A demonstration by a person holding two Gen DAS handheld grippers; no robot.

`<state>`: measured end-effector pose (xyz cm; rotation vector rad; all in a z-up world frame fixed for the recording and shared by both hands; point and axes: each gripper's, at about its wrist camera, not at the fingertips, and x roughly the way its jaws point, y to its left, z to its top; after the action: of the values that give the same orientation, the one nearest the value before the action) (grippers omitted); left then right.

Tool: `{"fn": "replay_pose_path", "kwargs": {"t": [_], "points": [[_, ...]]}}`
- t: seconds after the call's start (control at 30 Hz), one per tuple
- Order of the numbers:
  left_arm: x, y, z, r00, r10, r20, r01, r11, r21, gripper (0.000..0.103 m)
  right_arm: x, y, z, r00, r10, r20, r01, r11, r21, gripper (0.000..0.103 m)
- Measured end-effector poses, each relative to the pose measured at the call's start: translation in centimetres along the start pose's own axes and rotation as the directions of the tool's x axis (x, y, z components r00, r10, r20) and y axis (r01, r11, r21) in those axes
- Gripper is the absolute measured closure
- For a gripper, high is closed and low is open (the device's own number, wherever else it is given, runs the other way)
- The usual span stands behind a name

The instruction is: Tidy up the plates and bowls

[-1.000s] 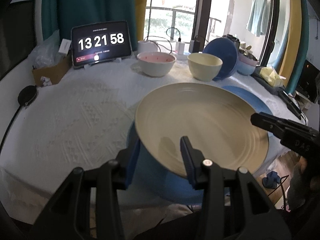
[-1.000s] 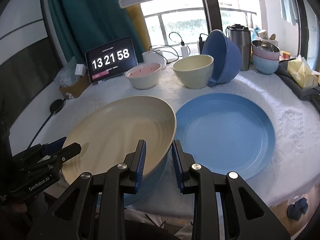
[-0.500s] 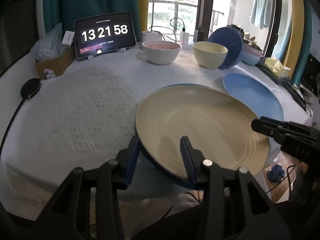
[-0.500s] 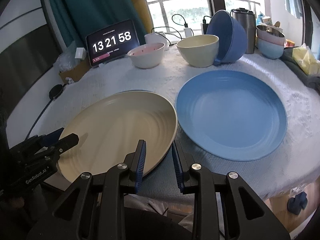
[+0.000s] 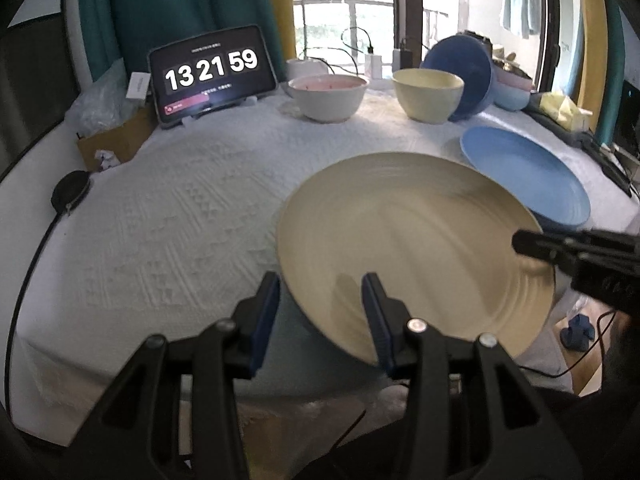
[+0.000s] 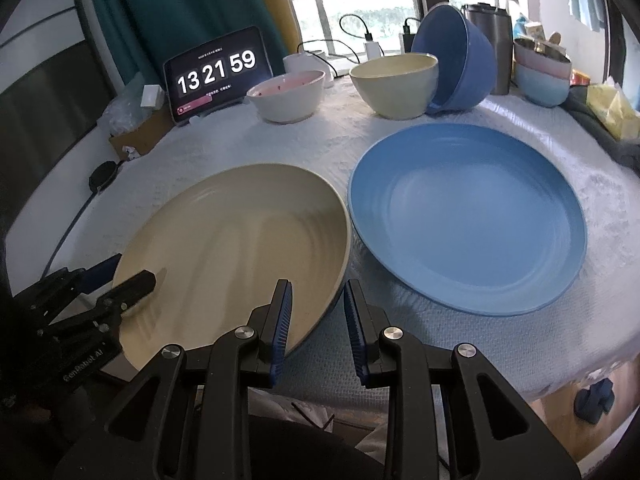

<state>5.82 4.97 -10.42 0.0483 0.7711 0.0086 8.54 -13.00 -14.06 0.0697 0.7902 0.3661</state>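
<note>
A large cream plate hangs over the table's near edge, just left of a blue plate lying flat on the white cloth. My left gripper is shut on the cream plate's near left rim, one finger inside the plate and one under it. My right gripper is shut on the same plate at its right rim, close to the blue plate's edge. Each gripper shows in the other's view: the right gripper and the left gripper. At the back stand a pink-lined bowl and a cream bowl.
A blue bowl leans tilted against the cream bowl. Stacked pale bowls and a steel flask stand at the back right. A tablet clock, chargers and cables line the back. A cardboard box and a black disc sit left.
Both grippers have carried the cream plate down and slightly forward over the table's near edge, beside the blue plate. Both grips look unchanged.
</note>
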Motion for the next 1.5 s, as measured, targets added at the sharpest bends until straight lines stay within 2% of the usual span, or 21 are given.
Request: {"fn": "replay_pose_path", "kwargs": {"t": [0.17, 0.47, 0.63, 0.97, 1.5], "points": [[0.8, 1.0, -0.1, 1.0, 0.003, -0.014, -0.003, 0.999, -0.049, 0.056, 0.5, 0.0, -0.1, 1.0, 0.003, -0.001, -0.003, 1.0, 0.005, 0.073], [2.6, 1.1, 0.7, 0.997, -0.074, -0.027, 0.072, 0.994, -0.082, 0.055, 1.3, 0.1, 0.3, 1.0, 0.004, 0.005, -0.004, 1.0, -0.001, 0.071], [3.4, 1.1, 1.3, 0.996, -0.081, -0.02, 0.079, 0.992, -0.095, 0.055, 1.9, -0.3, 0.9, 1.0, 0.001, 0.014, -0.001, 1.0, -0.001, 0.073], [5.3, 1.1, 3.1, 0.993, -0.112, -0.027, 0.109, 0.989, -0.1, 0.055, 3.4, -1.2, 2.7, 1.0, -0.017, 0.025, 0.017, 1.0, 0.018, 0.077], [7.6, -1.1, 5.5, 0.989, -0.143, -0.024, 0.141, 0.987, -0.074, 0.055, 4.2, -3.5, 4.2, 0.997, -0.065, 0.05, 0.062, 0.996, 0.06, 0.078]]}}
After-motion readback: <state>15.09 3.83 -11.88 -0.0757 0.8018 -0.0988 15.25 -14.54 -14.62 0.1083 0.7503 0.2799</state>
